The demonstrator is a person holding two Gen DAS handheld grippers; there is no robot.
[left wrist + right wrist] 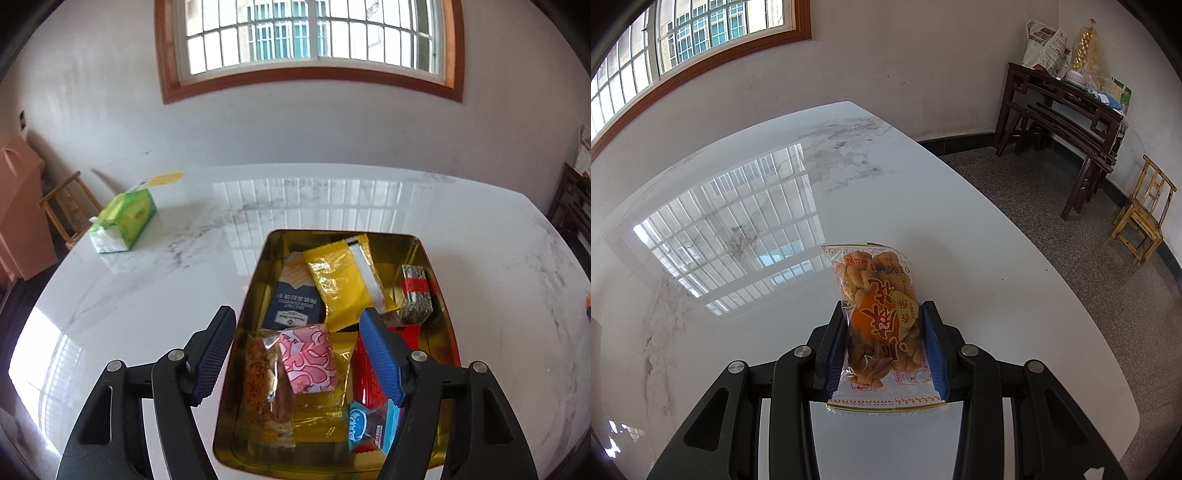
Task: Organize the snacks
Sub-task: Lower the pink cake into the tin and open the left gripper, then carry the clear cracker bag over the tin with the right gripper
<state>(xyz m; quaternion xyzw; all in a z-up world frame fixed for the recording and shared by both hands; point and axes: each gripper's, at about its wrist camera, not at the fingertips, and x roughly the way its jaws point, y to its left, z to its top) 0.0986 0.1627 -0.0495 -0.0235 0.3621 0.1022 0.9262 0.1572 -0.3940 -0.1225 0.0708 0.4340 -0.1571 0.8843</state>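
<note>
A glossy white marble-look surface with grey veining fills the room's middle, mirroring the barred window. Directly on it sits a gold tin, open on top, with wrapped snacks lying inside. Well apart, toward the far left corner, lies a green tissue pack, with a yellow paper slip just behind it.

The table lies bare left of the tin and beyond it, up to the tissue pack near the far left edge. Inside the tin, packets cover nearly the whole floor, overlapping. In the right wrist view, the tabletop around the held snack is open on every side.
</note>
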